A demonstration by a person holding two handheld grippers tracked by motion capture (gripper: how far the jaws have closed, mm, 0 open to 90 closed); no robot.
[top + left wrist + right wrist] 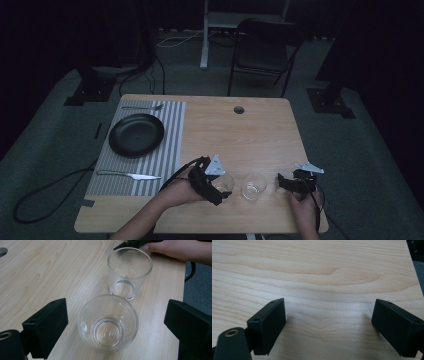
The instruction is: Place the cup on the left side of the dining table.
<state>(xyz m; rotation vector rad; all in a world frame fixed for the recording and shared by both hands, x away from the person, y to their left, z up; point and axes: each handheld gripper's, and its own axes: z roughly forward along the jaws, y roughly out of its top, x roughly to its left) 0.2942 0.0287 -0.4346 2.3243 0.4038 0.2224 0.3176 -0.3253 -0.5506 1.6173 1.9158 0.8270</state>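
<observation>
Two clear empty glasses stand upright side by side near the front edge of the wooden table (240,135). My left gripper (117,315) is open around the nearer glass (108,322), with a gap between each jaw and the glass wall. In the high view this gripper (220,189) sits at that glass (223,182). The other glass (129,272) stands just beyond, apart from the first, and appears in the high view (254,186) between both grippers. My right gripper (328,315) is open over bare wood with nothing between its fingers; it rests to the right of that glass (284,182).
A striped placemat (170,145) at the left carries a black plate (136,135), a fork (142,107) behind it and a knife (129,175) in front. A cable hole (239,109) sits near the far edge. A folding chair (262,50) stands beyond the table.
</observation>
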